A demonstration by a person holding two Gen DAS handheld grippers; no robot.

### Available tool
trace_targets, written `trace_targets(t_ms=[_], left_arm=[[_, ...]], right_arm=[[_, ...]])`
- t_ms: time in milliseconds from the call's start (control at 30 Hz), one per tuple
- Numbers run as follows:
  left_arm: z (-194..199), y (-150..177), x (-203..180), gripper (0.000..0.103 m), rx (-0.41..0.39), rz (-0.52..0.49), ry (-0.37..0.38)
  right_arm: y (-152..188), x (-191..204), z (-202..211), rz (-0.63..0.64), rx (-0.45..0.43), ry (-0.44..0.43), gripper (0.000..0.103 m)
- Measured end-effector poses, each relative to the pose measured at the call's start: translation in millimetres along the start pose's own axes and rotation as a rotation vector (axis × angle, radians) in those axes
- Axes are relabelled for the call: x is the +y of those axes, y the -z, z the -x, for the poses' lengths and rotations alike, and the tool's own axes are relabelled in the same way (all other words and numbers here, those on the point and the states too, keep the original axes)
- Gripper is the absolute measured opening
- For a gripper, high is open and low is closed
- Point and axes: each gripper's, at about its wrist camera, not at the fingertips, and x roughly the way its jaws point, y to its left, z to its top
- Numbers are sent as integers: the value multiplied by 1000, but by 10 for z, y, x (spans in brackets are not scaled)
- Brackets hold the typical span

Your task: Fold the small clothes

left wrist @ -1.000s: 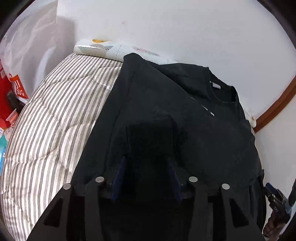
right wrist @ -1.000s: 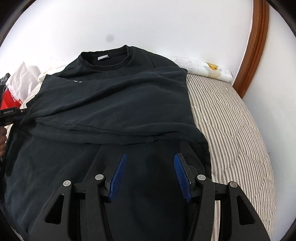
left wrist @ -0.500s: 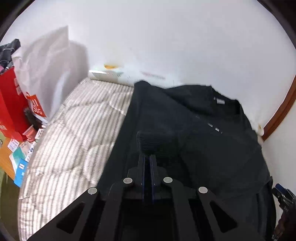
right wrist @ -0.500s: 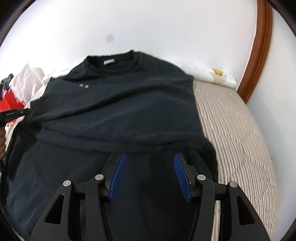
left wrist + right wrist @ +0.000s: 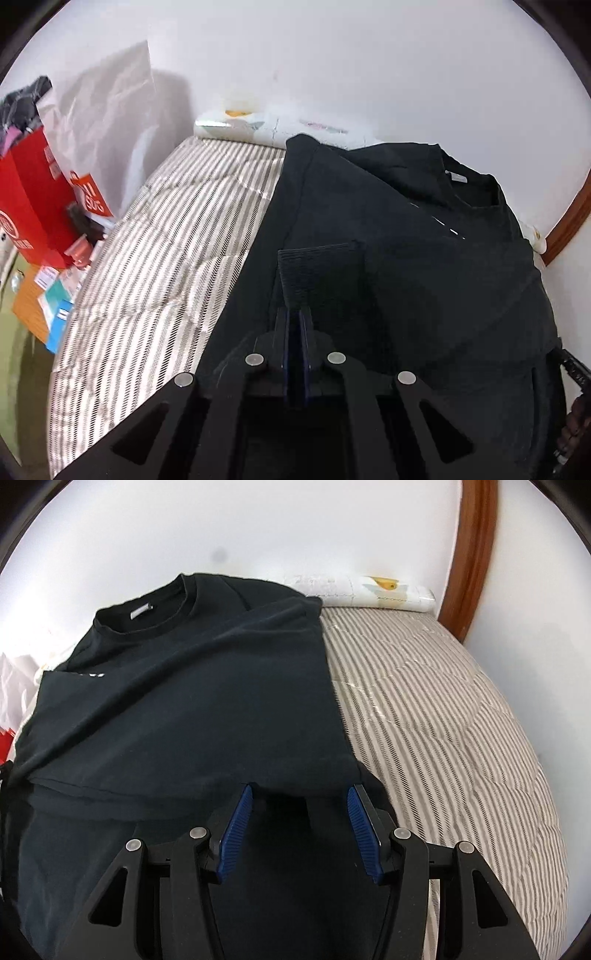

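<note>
- Now clamped: left gripper (image 5: 294, 325), pads pressed together on a raised flap of the black T-shirt (image 5: 406, 266), near the shirt's edge beside bare mattress (image 5: 166, 258).
- Spread apart: right gripper (image 5: 299, 812), blue pads (image 5: 236, 830) over the shirt's folded hem, gripping nothing.
- Spread across the striped mattress, collar toward the wall (image 5: 295, 524).
- Beyond the mattress's left edge: red bag (image 5: 33, 206).
</note>
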Motion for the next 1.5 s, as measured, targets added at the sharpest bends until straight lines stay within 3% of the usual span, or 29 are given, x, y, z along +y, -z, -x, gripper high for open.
trace_targets(t_ms=[233,433,633,700,833,1033,1100,1367,1500], left_arm=[[331,113,-48,6,-28,-7,0],[675,311,-89,6,-57,-24,-31],[884,634,-29,7,-21,-24,-12],[936,788,-14,11,-22,-40,-39],[959,1038,60,26,25,-41,-4],[1055,1411,333,37,57,-9,8],[1087,1500,412,48,60,-1,23],[1210,1801,562,49,63,-8,5],[1249,1885,515,49,51,-11,19]], right_arm=[[183,-121,339,-43,-38,-13,54],[456,-184,695,-18,-84,47,53],[752,-321,924,-33,-67,34,53],[878,-348,971,-22,-54,30,53],[1174,-429,1038,-19,-27,-16,55],[1538,-536,1104,-35,-15,-45,62],[1622,-539,1113,-40,-13,-69,63],[1732,-356,945,1,-27,-56,61],[1741,-260,951,12,-47,-66,48]])
